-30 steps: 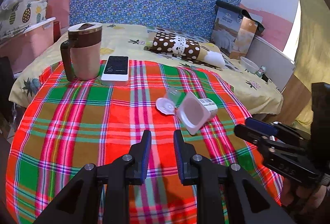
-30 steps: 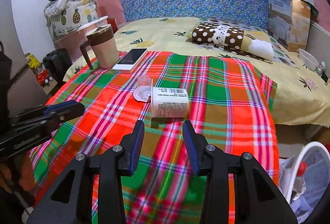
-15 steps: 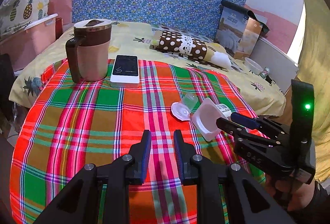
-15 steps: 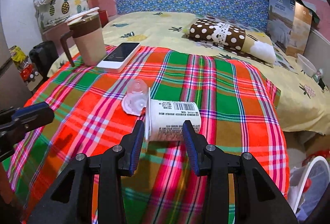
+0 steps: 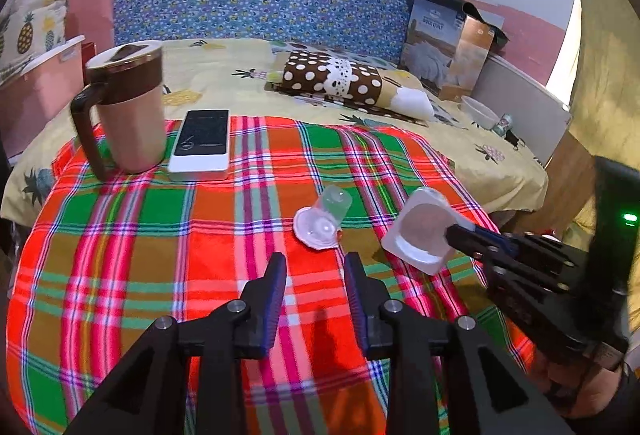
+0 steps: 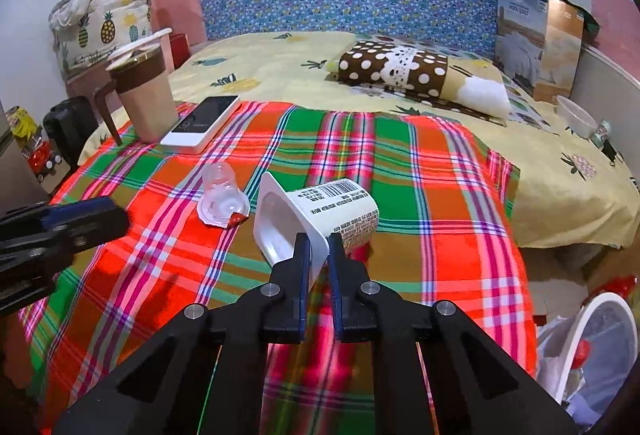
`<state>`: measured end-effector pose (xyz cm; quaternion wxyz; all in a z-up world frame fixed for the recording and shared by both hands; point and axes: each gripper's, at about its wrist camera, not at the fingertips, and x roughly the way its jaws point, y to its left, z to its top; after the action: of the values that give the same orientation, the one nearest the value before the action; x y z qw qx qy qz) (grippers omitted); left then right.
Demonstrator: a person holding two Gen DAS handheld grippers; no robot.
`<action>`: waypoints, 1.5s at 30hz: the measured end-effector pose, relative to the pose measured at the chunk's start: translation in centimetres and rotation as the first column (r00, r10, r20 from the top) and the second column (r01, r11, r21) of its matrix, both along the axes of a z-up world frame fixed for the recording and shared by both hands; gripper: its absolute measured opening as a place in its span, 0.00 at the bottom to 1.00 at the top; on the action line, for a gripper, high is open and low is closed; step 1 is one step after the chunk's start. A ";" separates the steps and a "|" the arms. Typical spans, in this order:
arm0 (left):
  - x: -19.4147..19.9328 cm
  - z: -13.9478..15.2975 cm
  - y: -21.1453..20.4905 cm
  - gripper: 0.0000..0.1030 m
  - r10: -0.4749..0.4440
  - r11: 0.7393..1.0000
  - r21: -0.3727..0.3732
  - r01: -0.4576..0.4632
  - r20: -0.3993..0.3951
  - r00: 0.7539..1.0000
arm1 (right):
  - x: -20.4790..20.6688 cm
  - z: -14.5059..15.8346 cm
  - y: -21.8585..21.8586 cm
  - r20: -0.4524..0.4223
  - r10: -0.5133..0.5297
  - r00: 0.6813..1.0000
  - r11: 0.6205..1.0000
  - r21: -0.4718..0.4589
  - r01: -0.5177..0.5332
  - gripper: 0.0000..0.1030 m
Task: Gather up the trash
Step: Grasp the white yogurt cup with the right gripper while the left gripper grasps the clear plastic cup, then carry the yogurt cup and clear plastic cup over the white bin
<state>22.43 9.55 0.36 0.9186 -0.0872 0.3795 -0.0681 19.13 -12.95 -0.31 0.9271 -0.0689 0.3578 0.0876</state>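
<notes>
A white yogurt cup (image 6: pixel 320 213) with a barcode lies on its side on the plaid cloth (image 6: pixel 420 171). My right gripper (image 6: pixel 319 241) is shut on its rim; the cup also shows in the left wrist view (image 5: pixel 420 235). A small clear jelly cup (image 6: pixel 219 191) with a peeled lid lies just left of it, and shows in the left wrist view (image 5: pixel 326 221). My left gripper (image 5: pixel 315 267) is open and empty, just in front of the jelly cup.
A brown lidded mug (image 5: pixel 128 111) and a phone (image 5: pixel 202 143) stand at the cloth's far left. A white bin (image 6: pixel 592 351) with trash sits on the floor at the right. A polka-dot pillow (image 6: pixel 400 69) and a box (image 6: pixel 536 35) lie on the bed behind.
My right gripper moved forward to the yogurt cup and shut on its rim. My left gripper moved forward towards the jelly cup and opened wider.
</notes>
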 end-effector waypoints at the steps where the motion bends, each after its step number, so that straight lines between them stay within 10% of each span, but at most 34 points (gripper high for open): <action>1: 0.4 -0.1 -0.3 0.32 -0.006 1.000 0.006 0.006 0.001 1.000 | -0.1 0.1 -0.2 0.004 0.002 1.000 1.000 0.006 -0.002 0.11; 25: 7.7 -3.3 -3.3 0.35 -0.037 0.990 0.138 0.037 -0.001 0.999 | -0.8 0.1 -4.6 0.015 -0.023 1.000 0.995 0.095 0.022 0.11; 45: -0.9 1.8 -7.7 0.29 -0.079 0.995 0.069 0.076 0.050 0.996 | -5.4 2.1 -6.6 0.061 -0.039 0.997 0.993 0.111 0.032 0.11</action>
<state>21.50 1.82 2.15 0.9273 -0.0398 0.3602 -0.0932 13.78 -19.54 1.76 0.9417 -0.0143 0.3243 0.0885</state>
